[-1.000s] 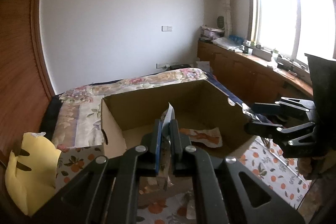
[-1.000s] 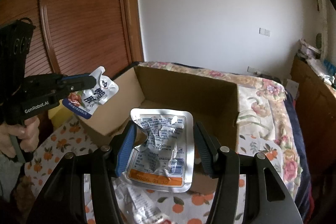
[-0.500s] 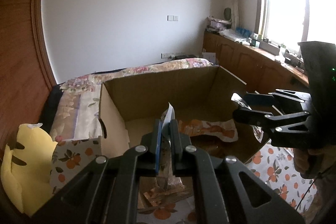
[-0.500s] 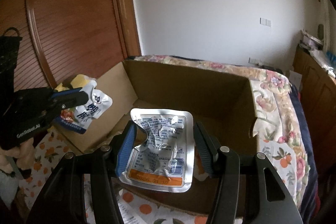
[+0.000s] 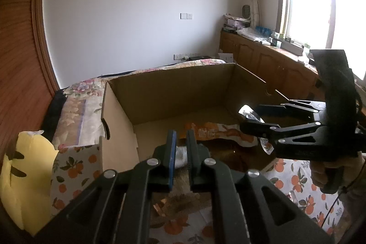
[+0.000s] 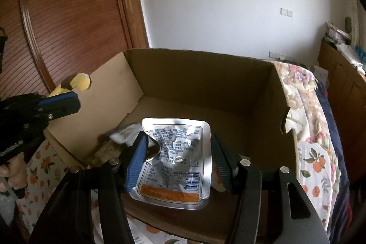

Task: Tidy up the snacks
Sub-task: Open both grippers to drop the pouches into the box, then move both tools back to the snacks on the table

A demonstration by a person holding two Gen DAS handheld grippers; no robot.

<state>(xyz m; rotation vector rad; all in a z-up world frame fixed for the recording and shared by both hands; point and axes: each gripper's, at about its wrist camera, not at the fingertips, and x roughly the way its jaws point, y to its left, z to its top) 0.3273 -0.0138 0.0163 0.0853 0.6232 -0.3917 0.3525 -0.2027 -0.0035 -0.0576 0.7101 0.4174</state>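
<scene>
While the right gripper [image 6: 177, 160] clamped a silver pouch [image 6: 175, 162] over the cardboard box [image 5: 173, 93], the left gripper [image 5: 180, 157] hung slightly parted and empty above a white packet [image 6: 124, 135] inside; a yellow cushion [image 5: 21, 177] flanked the box.

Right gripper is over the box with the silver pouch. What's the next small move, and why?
Probably open the right gripper and let the silver foil pouch drop. It hangs above the cardboard box floor, inside the walls, so it should land inside. The left gripper has slightly parted jaws holding nothing, and a white packet lies in the box below it, so that side looks finished.
</scene>
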